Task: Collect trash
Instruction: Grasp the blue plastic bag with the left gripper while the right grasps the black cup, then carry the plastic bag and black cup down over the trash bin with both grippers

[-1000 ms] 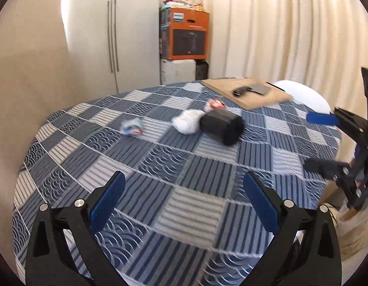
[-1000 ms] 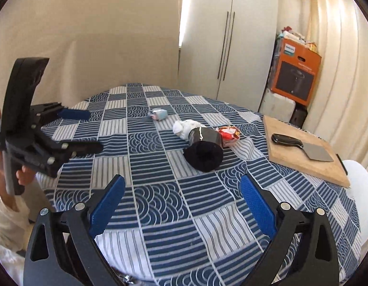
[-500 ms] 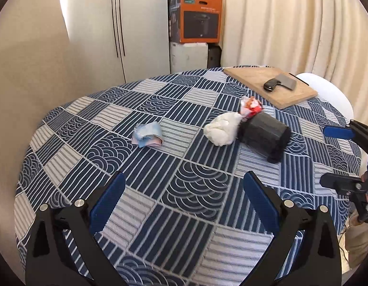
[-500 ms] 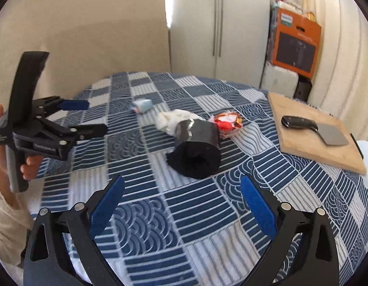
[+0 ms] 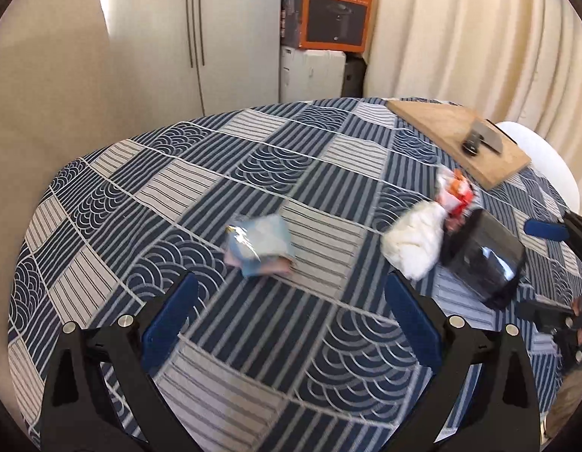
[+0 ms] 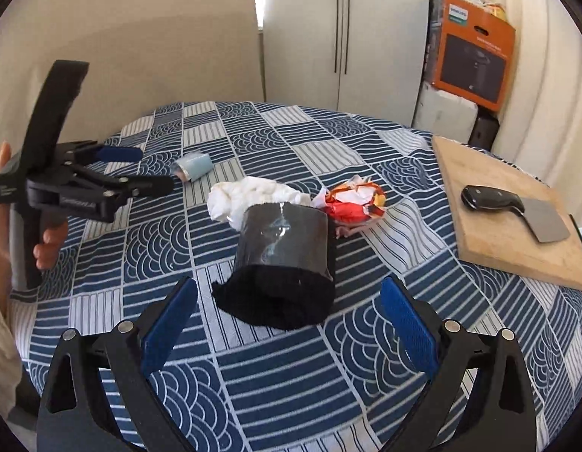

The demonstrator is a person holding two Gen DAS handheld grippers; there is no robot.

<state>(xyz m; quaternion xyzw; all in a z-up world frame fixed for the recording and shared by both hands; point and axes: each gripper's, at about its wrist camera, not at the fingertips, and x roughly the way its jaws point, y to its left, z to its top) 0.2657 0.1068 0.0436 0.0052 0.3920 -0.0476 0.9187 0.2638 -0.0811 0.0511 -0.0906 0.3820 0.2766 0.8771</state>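
Note:
A light blue crumpled wrapper (image 5: 259, 250) (image 6: 193, 165) lies on the patterned tablecloth just ahead of my open left gripper (image 5: 291, 320), which holds nothing. To its right sit a white crumpled tissue (image 5: 413, 245) (image 6: 253, 194), a red and orange wrapper (image 5: 454, 190) (image 6: 353, 203) and a black bin (image 5: 483, 258) (image 6: 287, 260) lying on its side, its mouth toward the right wrist view. My right gripper (image 6: 287, 327) is open and empty, directly before the bin's mouth. In the right wrist view the left gripper (image 6: 140, 169) hovers open near the blue wrapper.
A wooden cutting board (image 6: 517, 222) (image 5: 460, 139) with a cleaver (image 6: 517, 207) lies at the table's right side. A white chair (image 5: 543, 162) stands beyond it. An orange box (image 5: 328, 7) sits on a white unit by the cupboard and curtain.
Both grippers moved forward over the table. The left closed in on the blue wrapper; the right came closer to the black bin. Both stayed open.

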